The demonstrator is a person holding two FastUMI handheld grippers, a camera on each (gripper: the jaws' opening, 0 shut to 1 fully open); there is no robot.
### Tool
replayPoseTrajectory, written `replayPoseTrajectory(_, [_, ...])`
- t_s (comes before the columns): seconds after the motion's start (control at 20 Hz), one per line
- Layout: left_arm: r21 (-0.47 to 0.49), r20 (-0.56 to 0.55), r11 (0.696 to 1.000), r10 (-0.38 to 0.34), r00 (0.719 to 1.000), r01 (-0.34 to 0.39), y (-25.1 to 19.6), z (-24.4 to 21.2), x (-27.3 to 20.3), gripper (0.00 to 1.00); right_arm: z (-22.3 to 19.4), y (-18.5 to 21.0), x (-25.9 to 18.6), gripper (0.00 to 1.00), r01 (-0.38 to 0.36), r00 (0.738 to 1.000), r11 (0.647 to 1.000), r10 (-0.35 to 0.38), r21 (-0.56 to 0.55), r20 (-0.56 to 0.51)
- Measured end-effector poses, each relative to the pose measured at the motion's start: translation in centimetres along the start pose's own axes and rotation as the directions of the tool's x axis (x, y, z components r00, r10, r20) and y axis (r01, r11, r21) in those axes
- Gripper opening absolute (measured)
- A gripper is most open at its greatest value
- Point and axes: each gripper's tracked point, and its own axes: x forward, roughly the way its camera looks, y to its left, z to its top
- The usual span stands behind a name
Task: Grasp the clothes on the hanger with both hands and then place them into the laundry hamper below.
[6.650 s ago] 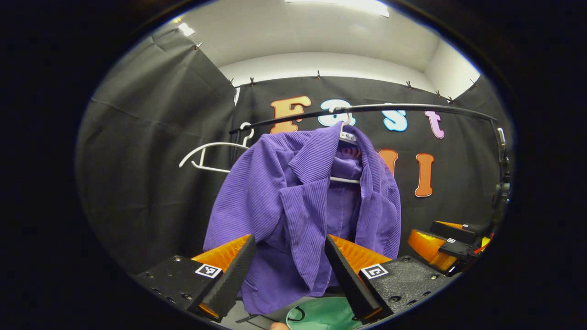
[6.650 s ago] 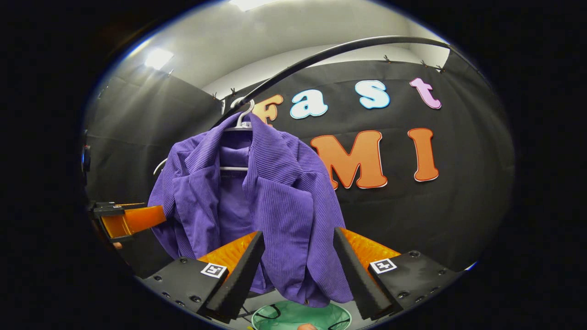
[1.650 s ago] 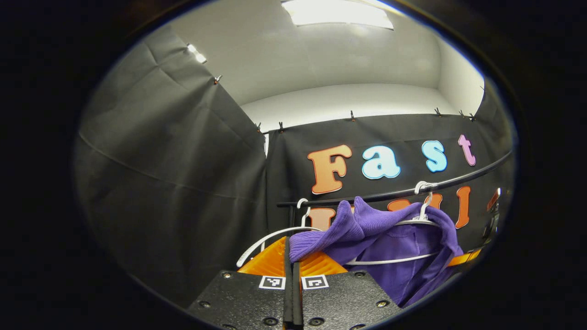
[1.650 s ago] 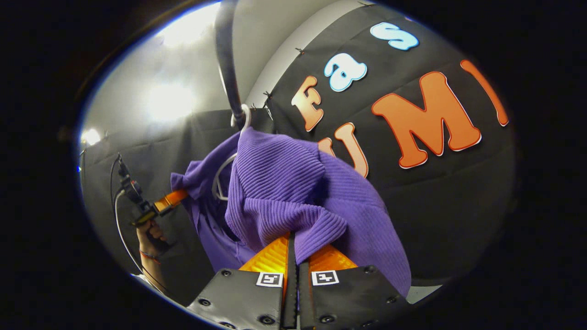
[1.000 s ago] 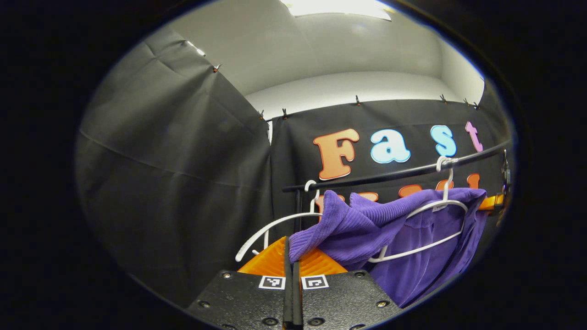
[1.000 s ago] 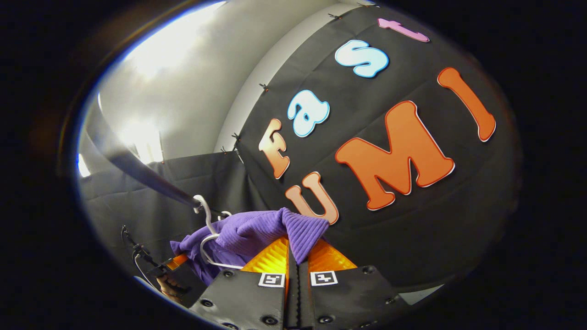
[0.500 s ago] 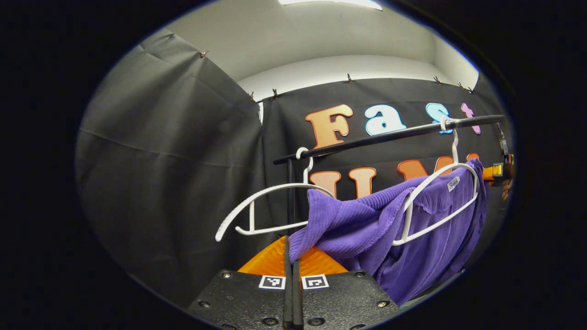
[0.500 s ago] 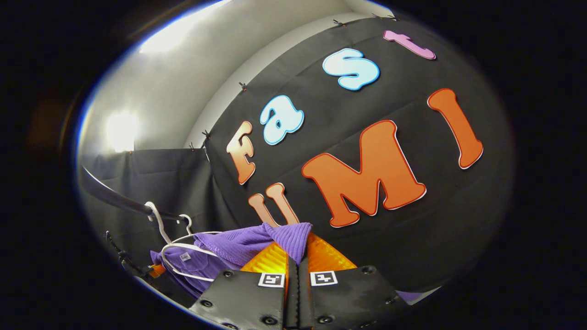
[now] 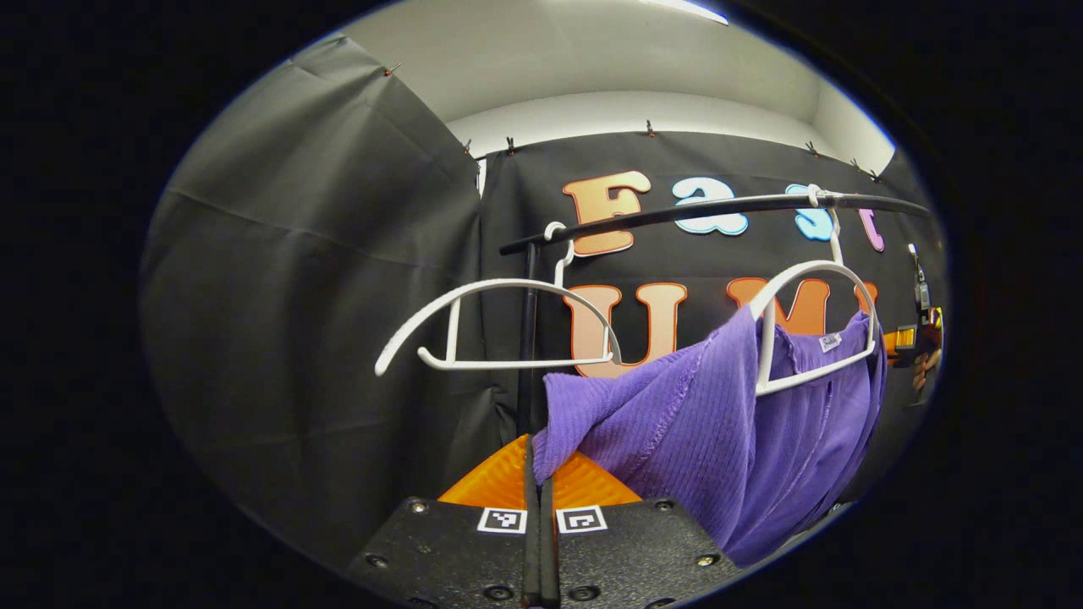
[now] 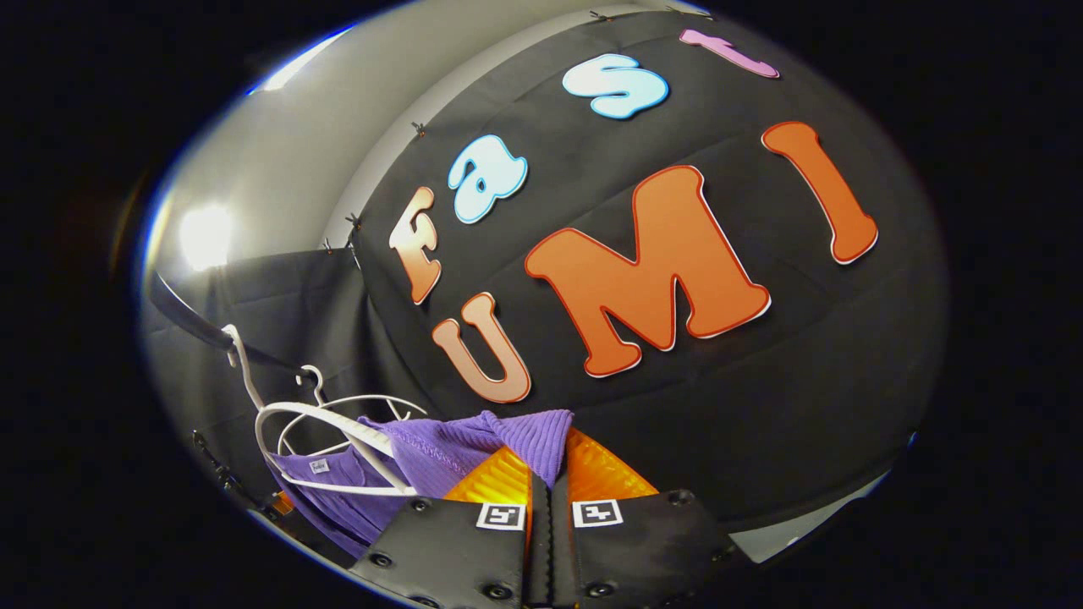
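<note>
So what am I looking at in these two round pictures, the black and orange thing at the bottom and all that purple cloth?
There is no robot here. A person holds a two-finger tool in each hand, and a small camera rides on each tool, looking forward past its own jaws. One picture comes from the left gripper, the other from the right gripper. Both are shut on the purple garment, each pinching an edge of it. The garment is sliding off a white hanger on the black rail; part of it is still draped there. A second, bare hanger hangs beside it. In the left gripper view the other tool and the hand holding it show at the far right.
</note>
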Motion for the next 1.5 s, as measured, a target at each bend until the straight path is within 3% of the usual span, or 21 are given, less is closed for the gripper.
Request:
replayPoseTrajectory(0.25, [-0.036,-0.059,0.999,-0.009,0.998,0.007,-0.2,-2.7,0.5,0.00,-2.3,-0.8,0.9,0.07,0.028,0.999,0.999,-0.027,0.023,-0.040])
replayPoseTrajectory(0.5, [-0.012,-0.113,1.000,-0.005,0.994,0.003,-0.7,-5.7,1.3,0.00,-5.6,-3.8,1.2,0.07,0.088,0.992,0.996,-0.086,0.020,-0.088])
replayPoseTrajectory(0.75, [-0.019,-0.152,1.000,0.012,0.988,-0.015,-0.7,-8.6,1.5,0.00,-6.4,-4.6,0.0,0.07,0.083,0.994,0.997,-0.083,0.003,-0.065])
replayPoseTrajectory(0.8, [-0.015,-0.203,0.999,0.046,0.978,-0.050,0.2,-10.6,1.6,0.00,-7.5,-6.1,0.0,0.07,0.132,0.988,0.991,-0.132,-0.001,-0.086])
replayPoseTrajectory(0.85, [-0.048,-0.269,0.998,0.035,0.962,-0.050,0.5,-12.9,1.2,0.00,-8.8,-6.8,-0.2,0.07,0.139,0.984,0.990,-0.137,0.010,-0.111])
replayPoseTrajectory(1.0, [-0.225,-0.349,0.974,-0.052,0.936,-0.030,-1.4,-17.3,0.9,0.00,-12.3,-8.6,-1.1,0.07,0.152,0.977,0.988,-0.152,-0.011,-0.150])
replayPoseTrajectory(1.1, [-0.192,-0.384,0.980,-0.029,0.923,-0.049,-1.6,-18.8,-0.3,0.00,-13.4,-8.1,-2.4,0.07,0.151,0.977,0.988,-0.156,-0.042,-0.147])
replayPoseTrajectory(1.25, [-0.154,-0.289,0.988,-0.044,0.956,-0.001,-2.4,-16.3,-0.4,0.00,-13.9,-7.1,-4.1,0.07,0.148,0.980,0.983,-0.161,-0.108,-0.121])
replayPoseTrajectory(1.5, [-0.136,-0.192,0.986,-0.117,0.974,0.091,-5.0,-11.3,-3.6,0.00,-14.8,-4.1,-7.7,0.07,0.135,0.983,0.984,-0.148,-0.120,-0.105])
